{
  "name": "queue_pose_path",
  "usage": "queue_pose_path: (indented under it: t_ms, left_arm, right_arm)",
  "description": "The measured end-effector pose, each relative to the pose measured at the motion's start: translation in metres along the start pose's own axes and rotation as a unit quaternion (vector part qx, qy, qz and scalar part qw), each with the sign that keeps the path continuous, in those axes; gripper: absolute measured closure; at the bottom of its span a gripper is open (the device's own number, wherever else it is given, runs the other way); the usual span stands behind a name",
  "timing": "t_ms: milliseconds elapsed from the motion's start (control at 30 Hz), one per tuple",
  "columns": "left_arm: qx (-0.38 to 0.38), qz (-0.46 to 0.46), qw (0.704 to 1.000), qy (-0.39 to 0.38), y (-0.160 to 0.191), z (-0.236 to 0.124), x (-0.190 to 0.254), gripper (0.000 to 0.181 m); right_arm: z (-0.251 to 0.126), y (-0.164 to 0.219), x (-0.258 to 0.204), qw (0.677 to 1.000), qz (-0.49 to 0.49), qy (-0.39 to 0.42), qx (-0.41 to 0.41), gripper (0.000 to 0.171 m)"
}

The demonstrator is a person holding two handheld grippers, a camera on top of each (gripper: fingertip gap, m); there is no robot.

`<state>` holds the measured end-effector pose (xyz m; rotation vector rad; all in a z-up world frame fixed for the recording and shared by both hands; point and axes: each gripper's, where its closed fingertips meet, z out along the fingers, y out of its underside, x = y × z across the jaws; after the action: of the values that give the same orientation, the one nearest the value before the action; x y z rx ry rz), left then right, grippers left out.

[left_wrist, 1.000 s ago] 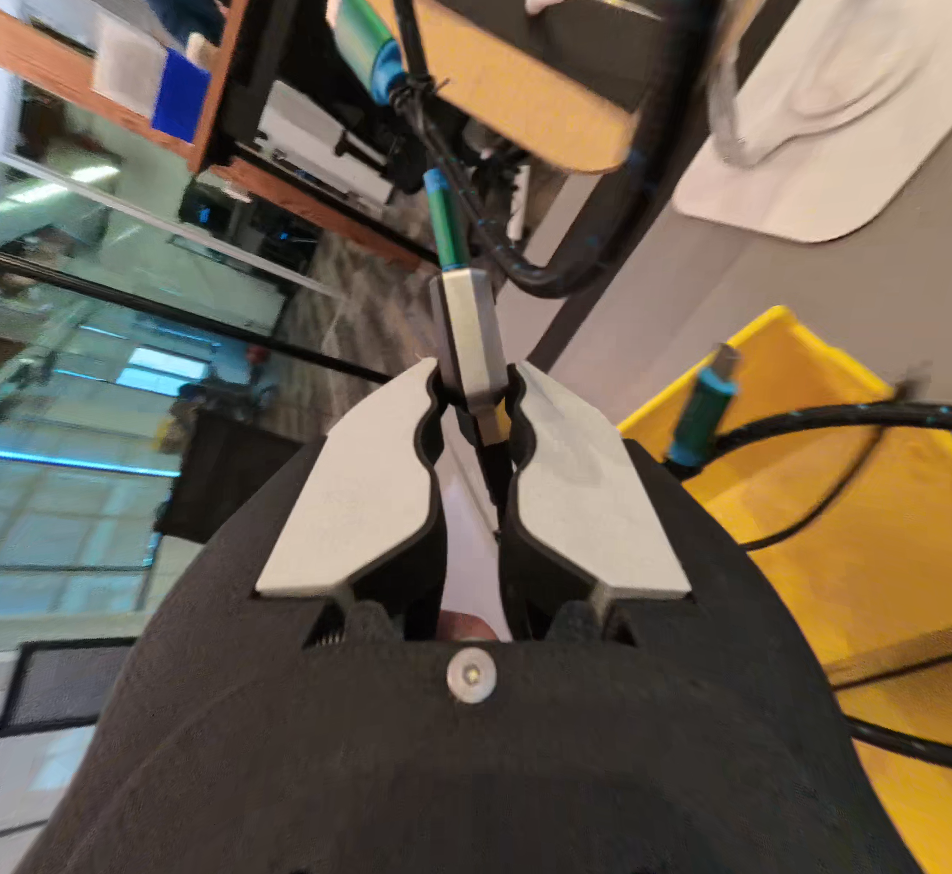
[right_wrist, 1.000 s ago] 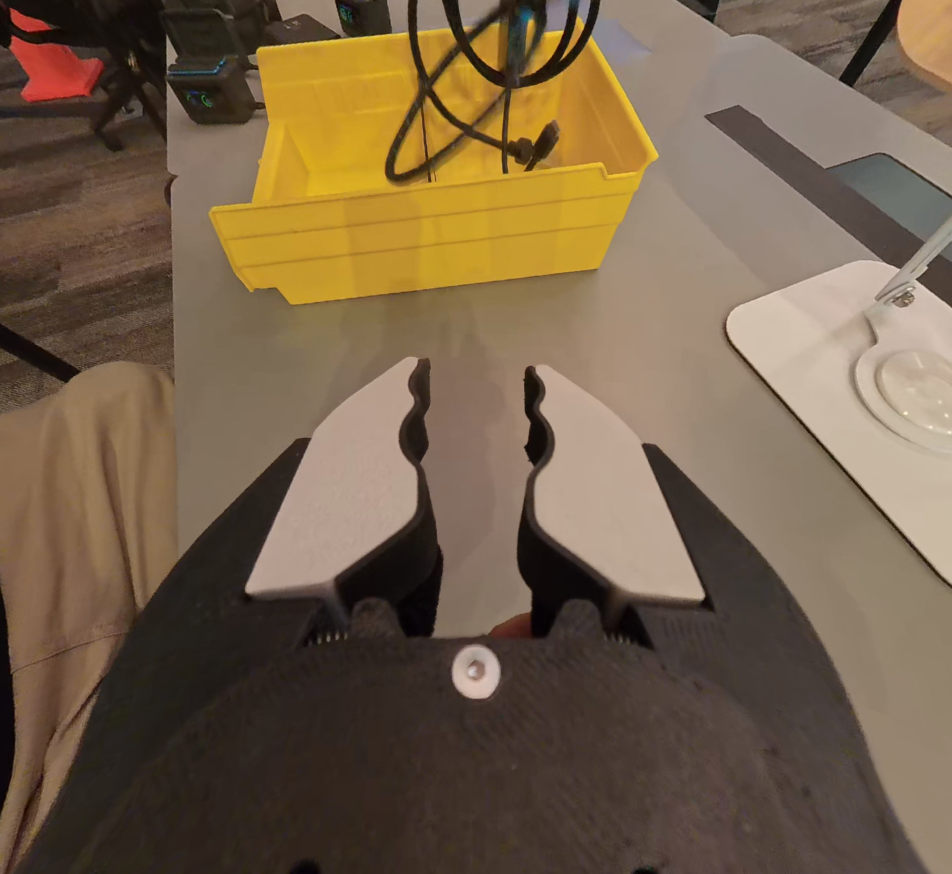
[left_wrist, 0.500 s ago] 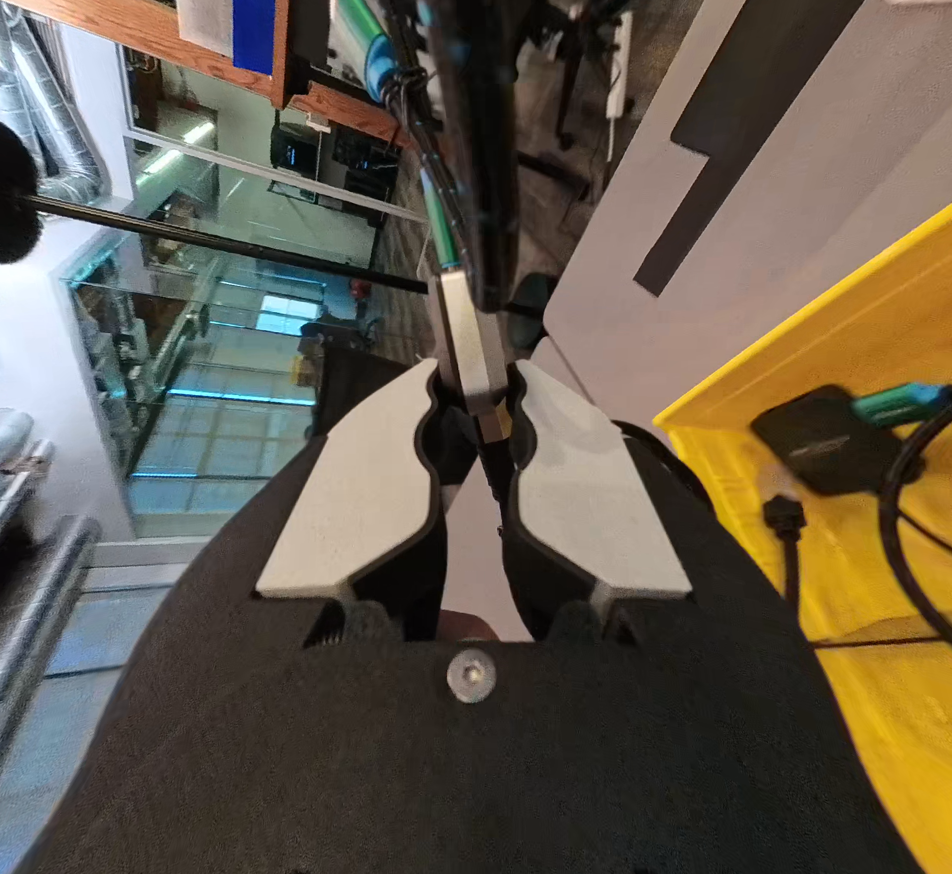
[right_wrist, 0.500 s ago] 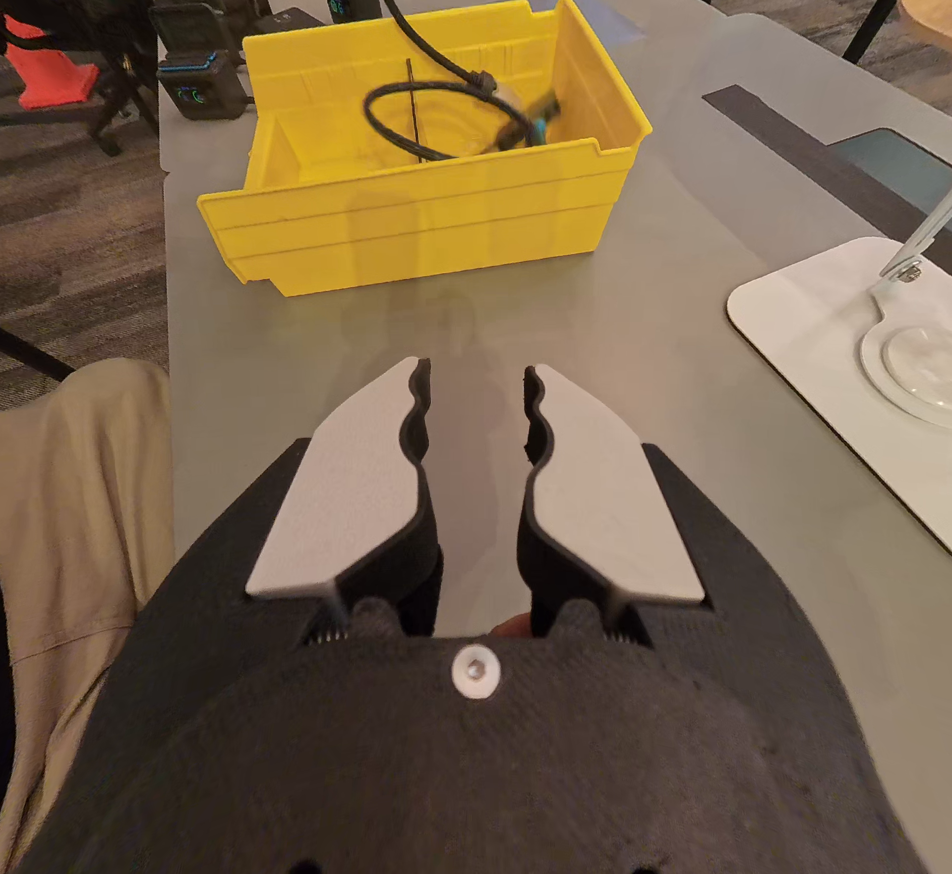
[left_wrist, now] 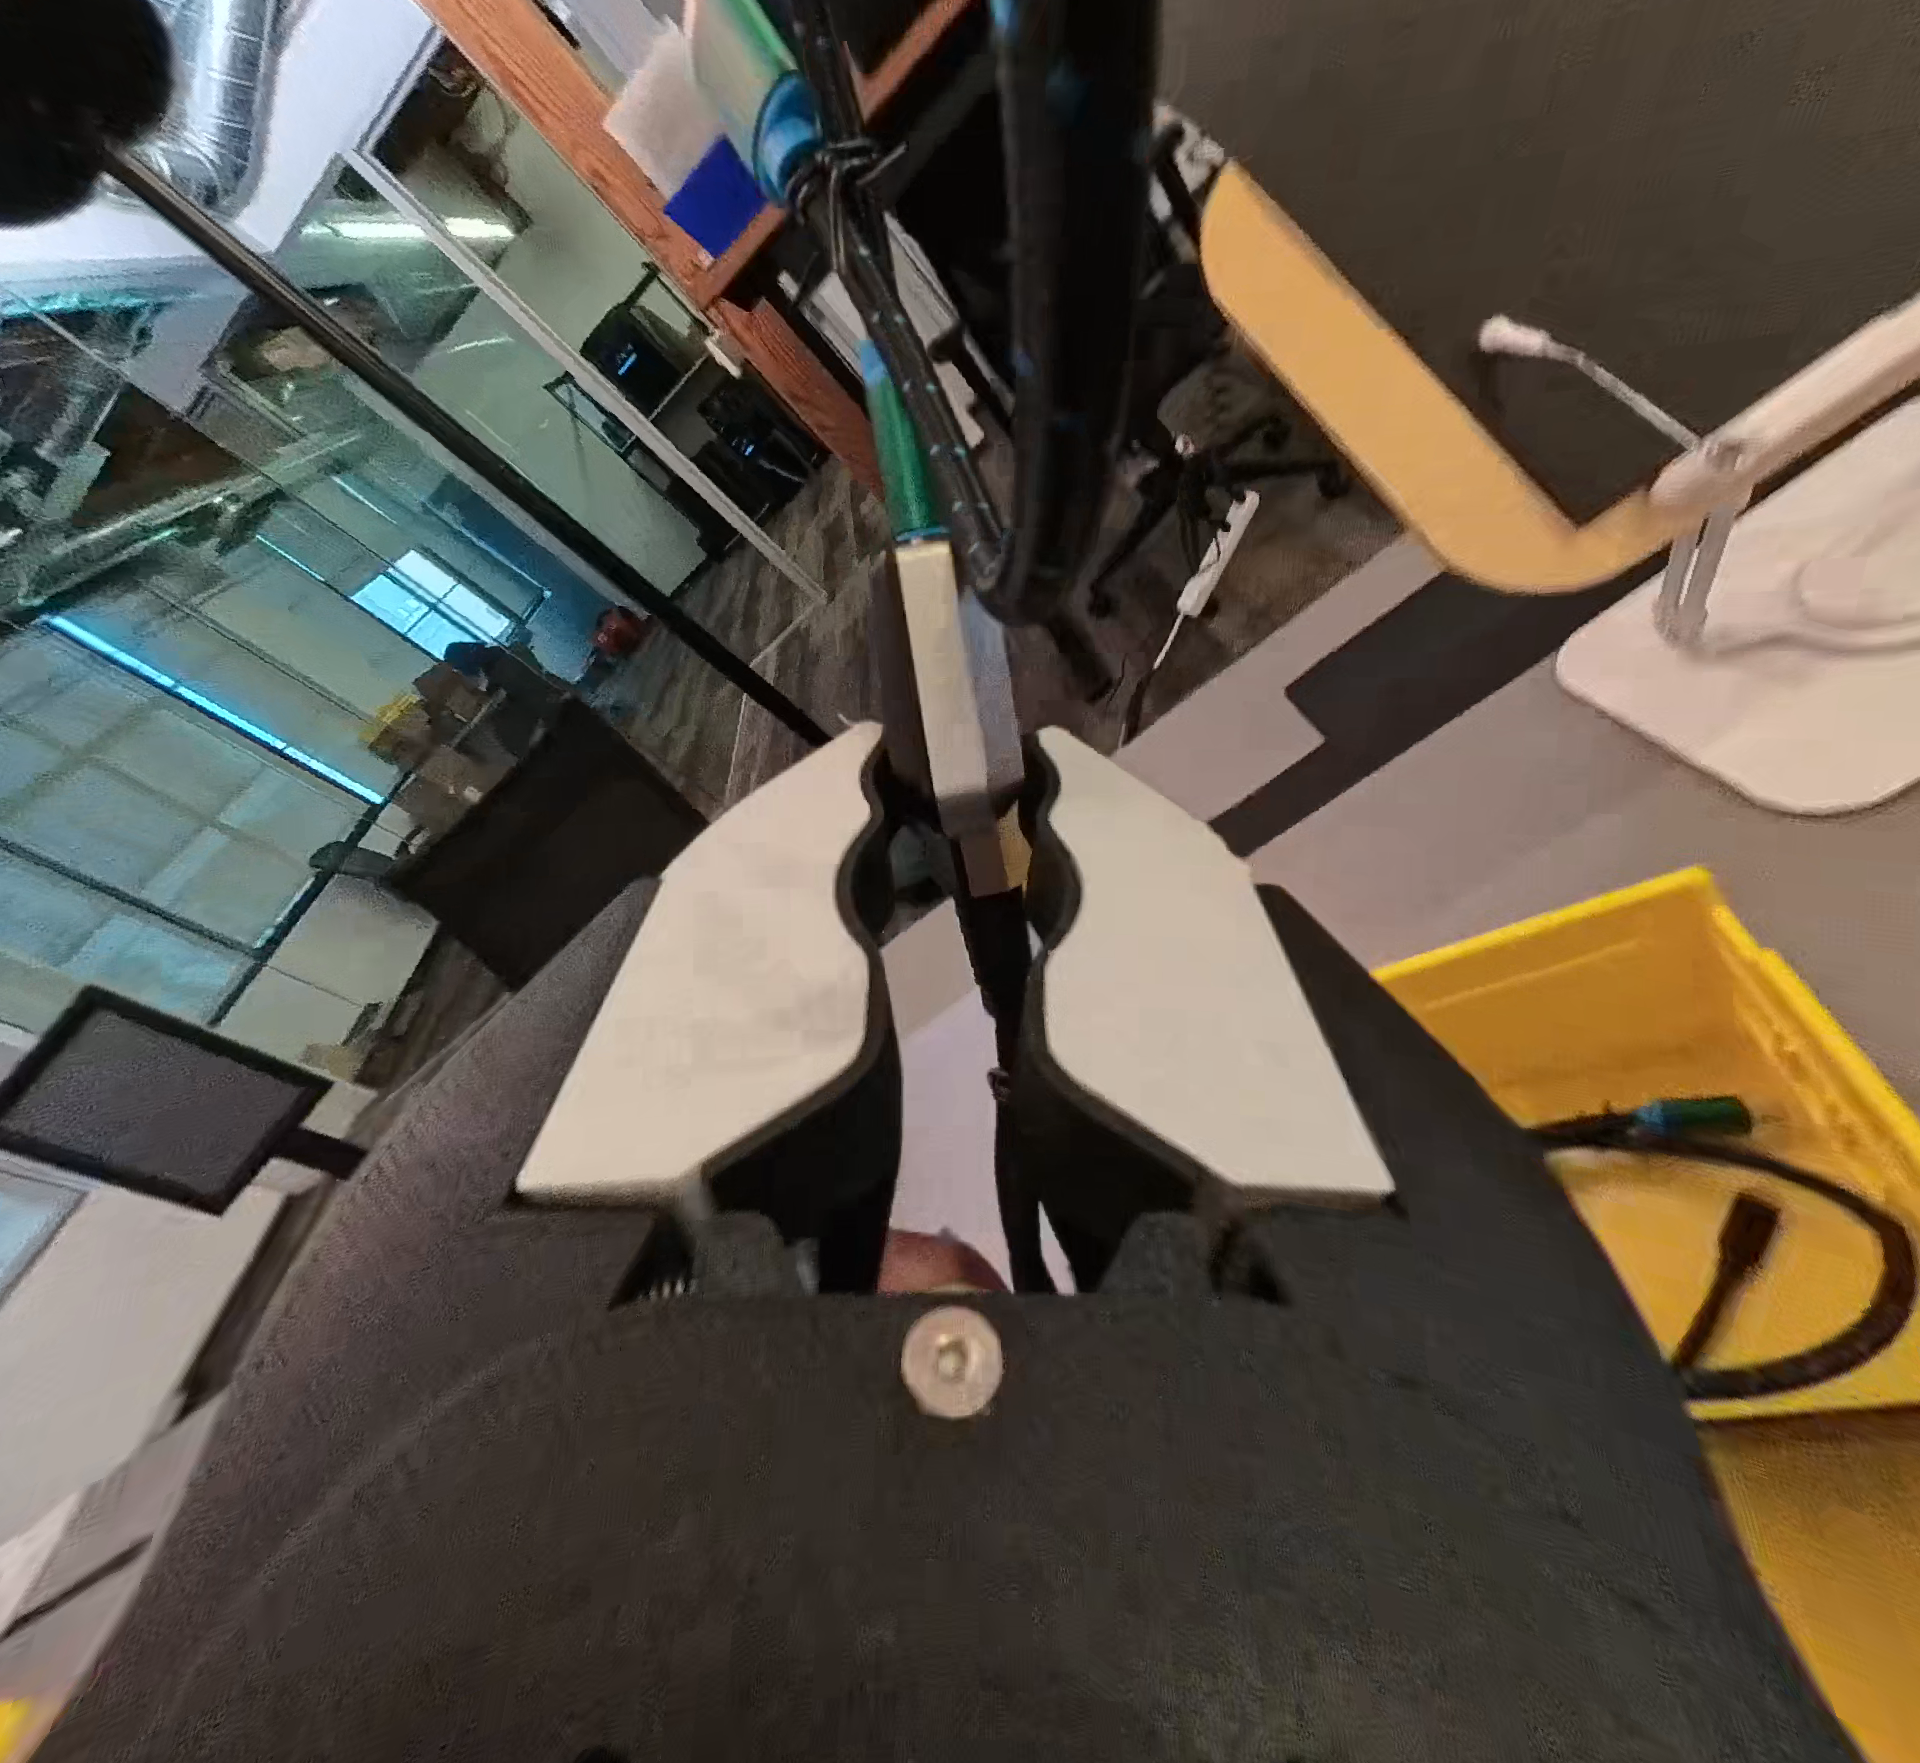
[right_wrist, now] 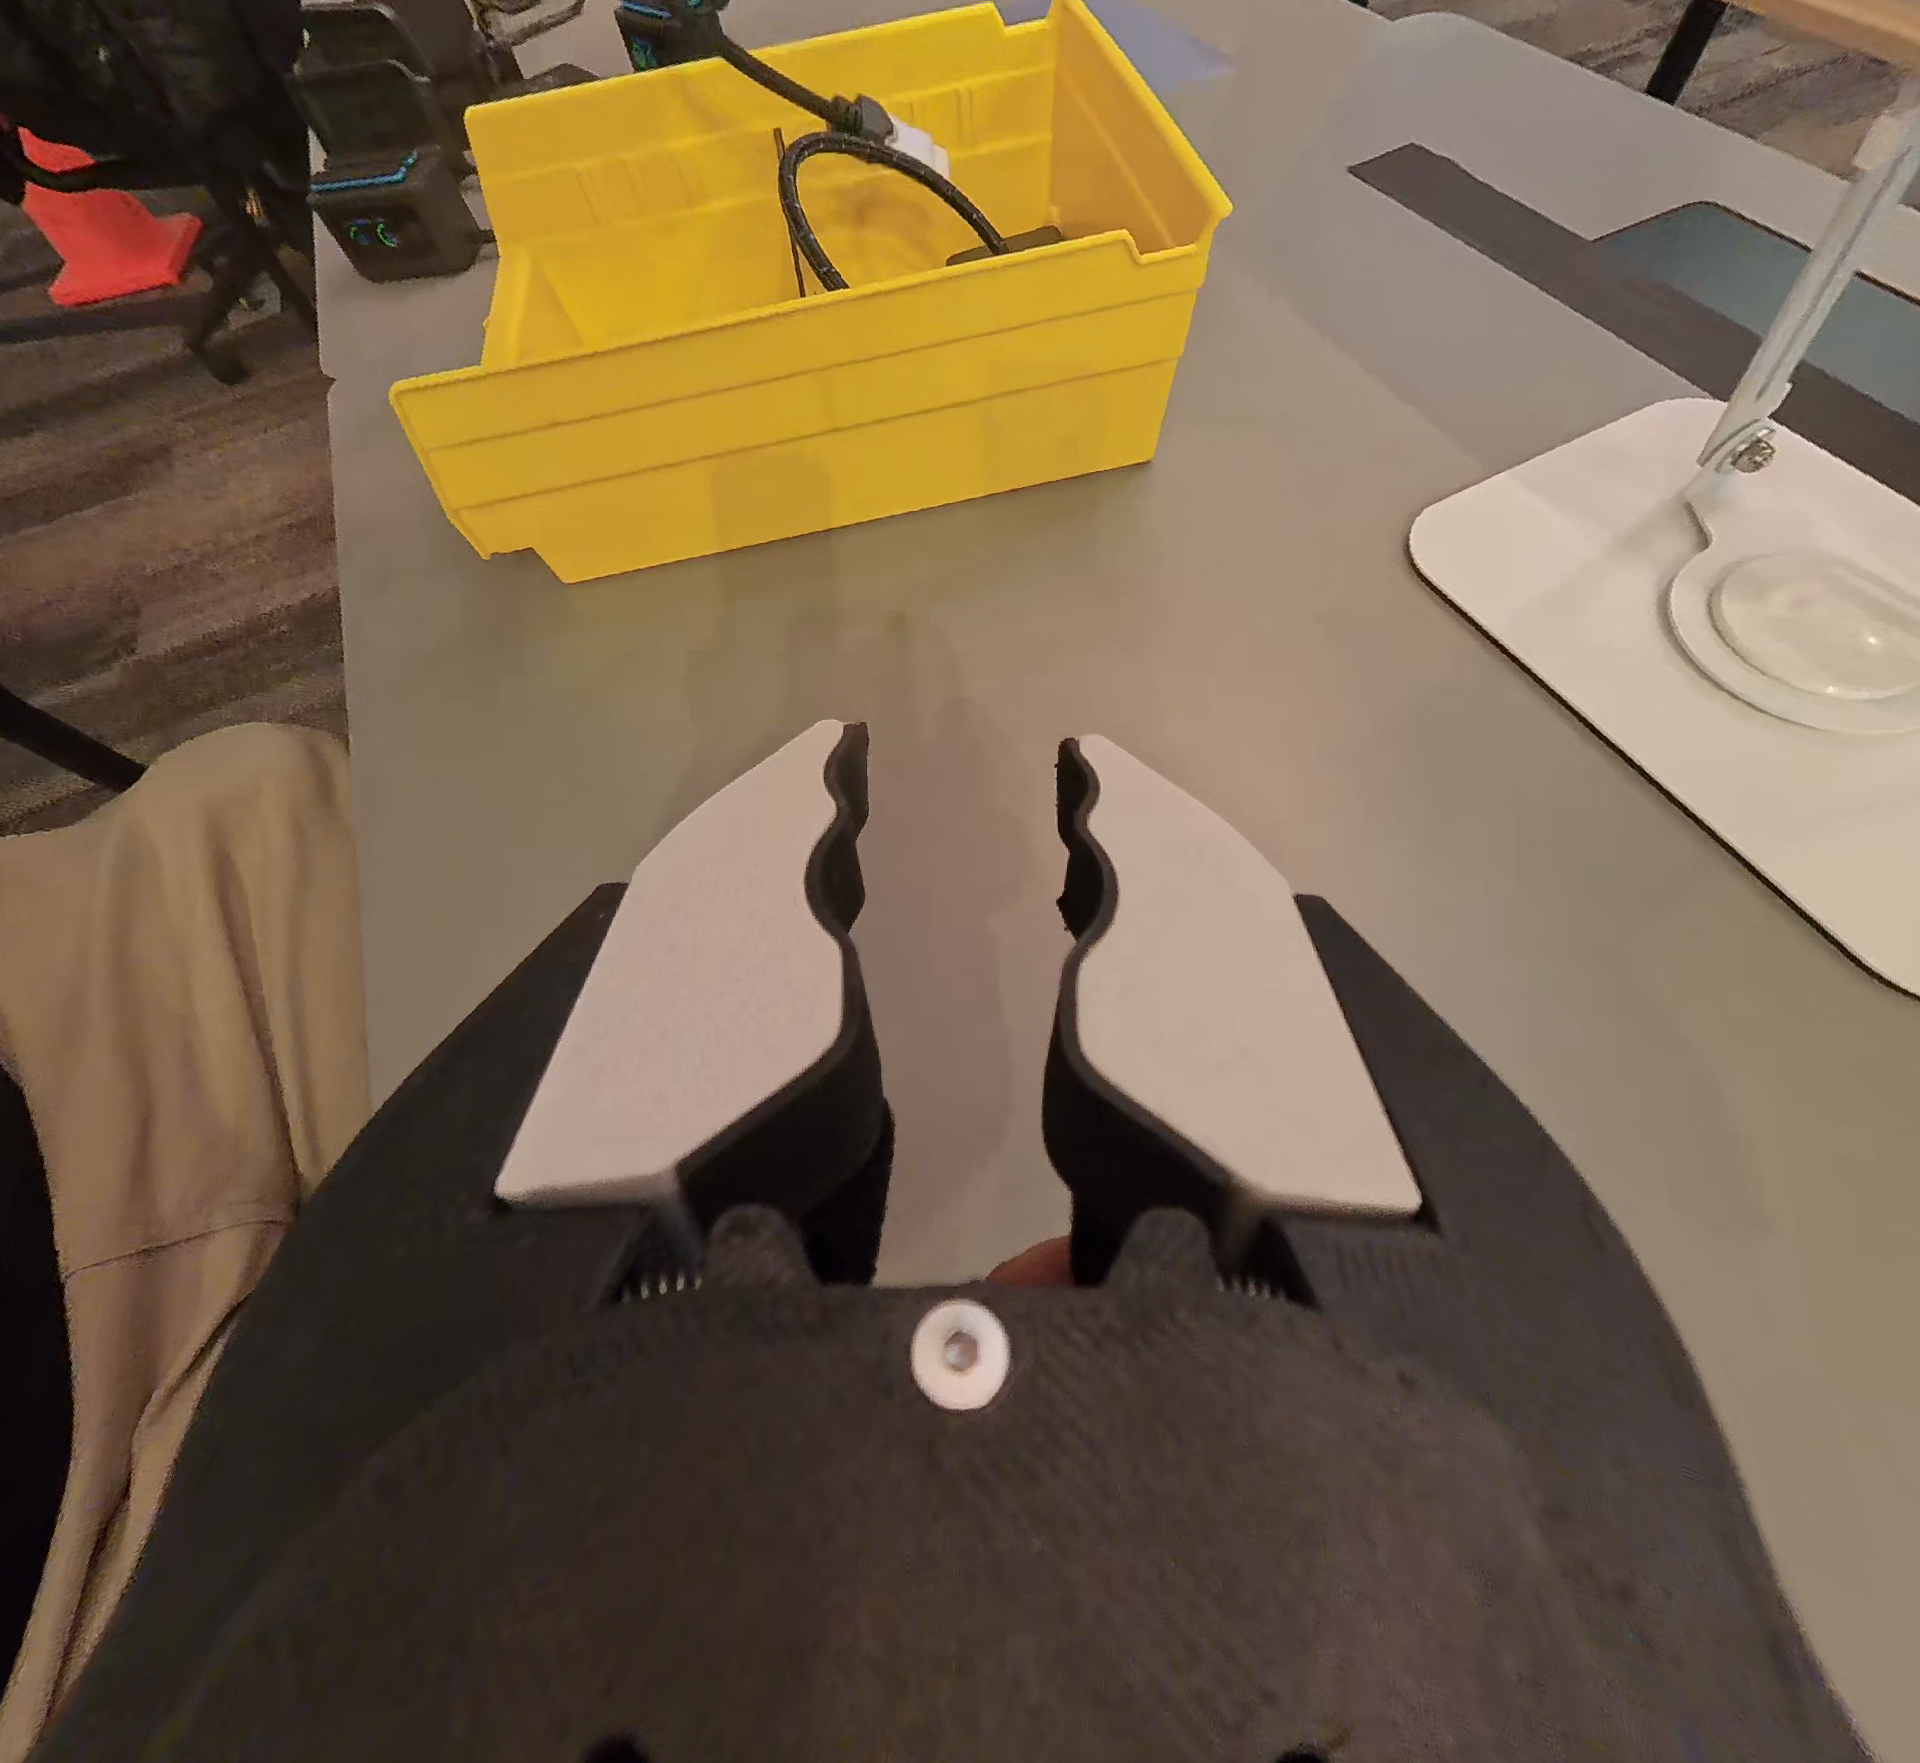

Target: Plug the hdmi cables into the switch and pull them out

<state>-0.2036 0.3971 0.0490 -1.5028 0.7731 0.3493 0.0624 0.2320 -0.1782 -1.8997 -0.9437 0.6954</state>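
Your left gripper (left_wrist: 961,783) clamps the silver metal HDMI plug (left_wrist: 961,705), raised beside the yellow plastic bin (right_wrist: 810,425). Your right gripper (right_wrist: 961,763) hovers over the grey surface (right_wrist: 1299,674), fingers (right_wrist: 717,965) apart, empty.

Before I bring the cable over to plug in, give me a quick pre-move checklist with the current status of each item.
1. Left claw clamped on the silver HDMI plug: ok.
2. Plug tip free and facing a port: cannot tell.
3. Right claw open and empty, ready to steady the switch: ok.
4. Switch located: a dark box lies in the yellow bin; whether it is the switch, cannot tell.
5. Cable slack free: not ok, black cable loops inside the bin.
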Motion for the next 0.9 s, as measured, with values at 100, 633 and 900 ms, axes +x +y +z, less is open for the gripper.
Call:
queue_pose_path:
  t_ms: [100, 633, 900]
  left_arm:
    - [0.064, -0.072, 0.995, -0.028, -0.029, -0.017, -0.017, 0.160]
    - [0.271, -0.340, 0.891, 0.131, -0.175, -0.077, 0.118, 0.160]
    - [0.194, -0.458, 0.842, 0.211, -0.153, -0.048, 0.255, 0.160]
  right_arm:
    - [-0.008, 0.000, 0.002, 1.000, 0.003, 0.006, 0.009, 0.137]
    - [-0.111, -0.043, 0.003, 0.986, -0.031, 0.091, 0.136, 0.134]
    - [-0.151, -0.076, -0.022, 0.952, -0.142, 0.223, 0.152, 0.128]
